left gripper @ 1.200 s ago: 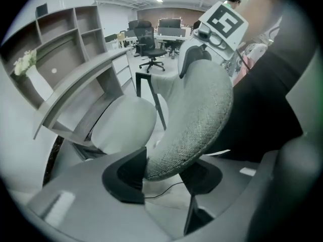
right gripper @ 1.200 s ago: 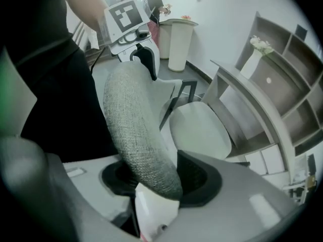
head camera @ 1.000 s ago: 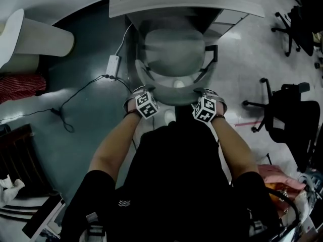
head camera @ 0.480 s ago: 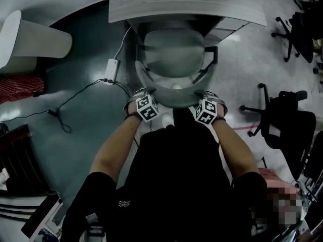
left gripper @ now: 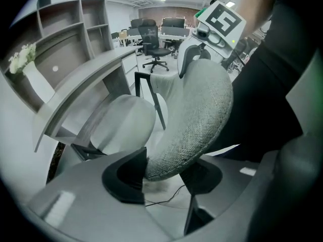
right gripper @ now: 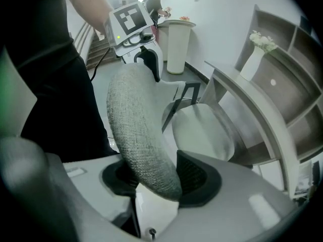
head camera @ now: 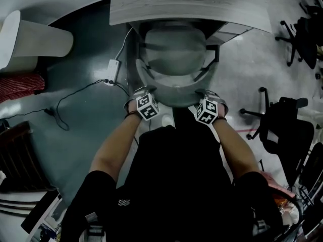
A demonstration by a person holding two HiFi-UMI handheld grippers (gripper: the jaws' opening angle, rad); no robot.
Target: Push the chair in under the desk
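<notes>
Chair (head camera: 174,52) at desk (head camera: 186,6), glossy grey floor (head camera: 245,67).
Seat at 12 o'clock, partly under desk edge; left gripper (left gripper: 169,173) and right gripper (right gripper: 159,178) clamp its backrest (head camera: 174,94); black office chairs (head camera: 282,122) at 3 o'clock.

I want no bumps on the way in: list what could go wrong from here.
The chair's armrest sits close to the drawer unit under the desk and might catch on it. The power strip lies on the floor beside the chair; the chair's base could run onto it.
</notes>
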